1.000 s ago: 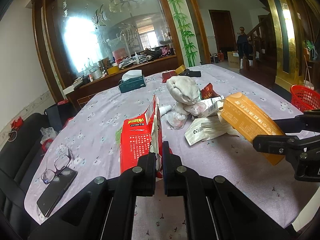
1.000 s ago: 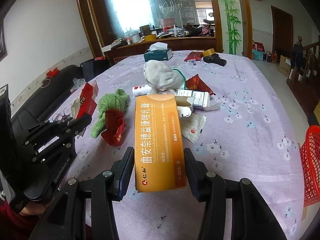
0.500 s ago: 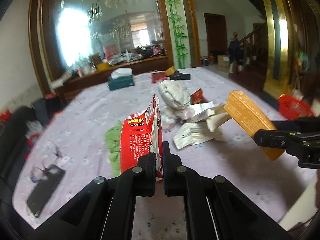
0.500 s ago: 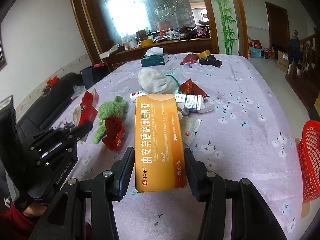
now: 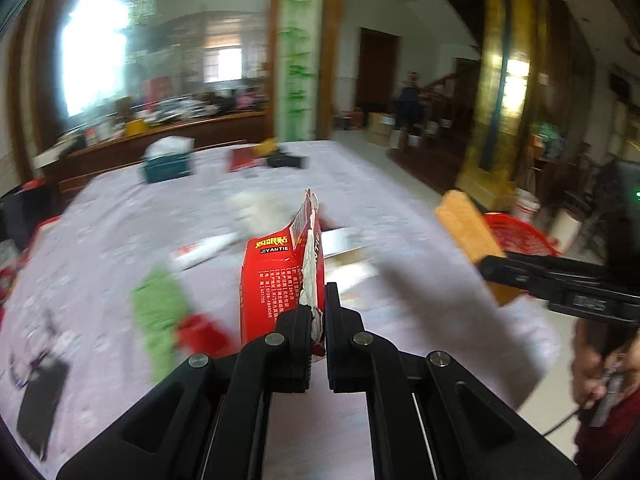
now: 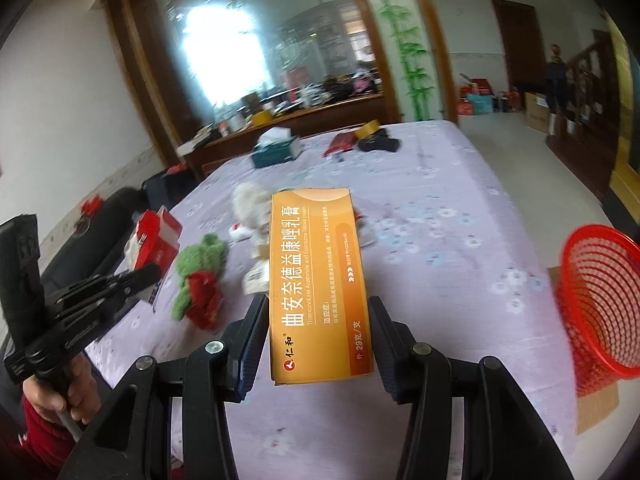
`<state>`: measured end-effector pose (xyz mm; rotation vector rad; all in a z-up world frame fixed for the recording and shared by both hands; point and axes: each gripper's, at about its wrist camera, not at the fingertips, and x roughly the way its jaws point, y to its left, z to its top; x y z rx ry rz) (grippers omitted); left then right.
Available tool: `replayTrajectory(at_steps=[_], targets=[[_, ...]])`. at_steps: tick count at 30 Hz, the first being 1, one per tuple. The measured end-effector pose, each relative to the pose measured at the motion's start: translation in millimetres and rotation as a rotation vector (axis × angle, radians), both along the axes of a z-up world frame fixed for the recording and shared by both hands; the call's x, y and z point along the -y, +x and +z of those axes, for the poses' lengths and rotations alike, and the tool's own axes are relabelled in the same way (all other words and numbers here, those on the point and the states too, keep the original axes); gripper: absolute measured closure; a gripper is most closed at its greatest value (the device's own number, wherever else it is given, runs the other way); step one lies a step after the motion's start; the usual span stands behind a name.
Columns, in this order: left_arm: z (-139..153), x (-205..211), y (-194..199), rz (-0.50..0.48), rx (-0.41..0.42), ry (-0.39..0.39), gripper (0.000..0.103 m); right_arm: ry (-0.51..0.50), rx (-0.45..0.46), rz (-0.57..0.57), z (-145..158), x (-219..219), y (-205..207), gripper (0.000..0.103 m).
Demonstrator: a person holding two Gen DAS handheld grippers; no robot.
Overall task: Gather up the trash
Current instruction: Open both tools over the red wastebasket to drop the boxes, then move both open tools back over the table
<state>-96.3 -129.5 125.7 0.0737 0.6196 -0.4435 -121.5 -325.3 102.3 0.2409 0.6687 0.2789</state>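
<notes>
I had both tools loaded: my left gripper (image 5: 318, 312) was clamped tight on the torn edge of the red carton (image 5: 276, 276), and my right gripper (image 6: 318, 336) was closed on the long sides of the orange medicine box (image 6: 318, 284), both lifted clear of the lilac tablecloth (image 6: 440, 240). The red mesh basket (image 6: 596, 300) stood off the table's right edge, lower than the tabletop, and I judged that to be where both pieces belonged. The carton worried me most: the jaws pinched only ragged card near its bottom corner, so a quick swing could tear that flap or let the body pivot and slip out short of the basket. The orange box was held only near its lower end, with most of its length sticking out ahead of the pads, so a sharp tilt might lever it loose. Both tools heading for one basket could also knock together over the rim, and a drop from too high or too far inboard could bounce off the rim onto the floor. The green cloth (image 6: 200, 264), white wad (image 6: 250, 204) and small wrappers lay on the table uncollected.
</notes>
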Motion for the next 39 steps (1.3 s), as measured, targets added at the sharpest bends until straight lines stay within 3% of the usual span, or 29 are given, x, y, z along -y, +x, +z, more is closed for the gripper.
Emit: replayTrajectory(at_steps=[4, 11, 20, 24, 28, 39], targets=[[12, 69, 5, -0.174, -0.034, -0.039, 0.098, 0.046, -0.007, -0.14, 2, 57, -9, 0.05], [10, 198, 24, -0.386, -0.146, -0.083, 0.098, 0.091, -0.035, -0.398, 4, 168, -30, 0.05], [-14, 316, 52, -0.487, -0.268, -0.114, 0.098, 0.157, -0.096, -0.57, -13, 259, -32, 0.049], [-25, 333, 61, -0.481, -0.282, -0.11, 0.097, 0.173, -0.118, -0.586, -22, 278, -24, 0.048], [-27, 334, 65, -0.454, -0.294, -0.135, 0.052, 0.174, -0.148, -0.583, -30, 286, -12, 0.048], [2, 278, 39, -0.409, -0.175, -0.117, 0.043, 0.193, -0.085, -0.579, -12, 269, -32, 0.043]])
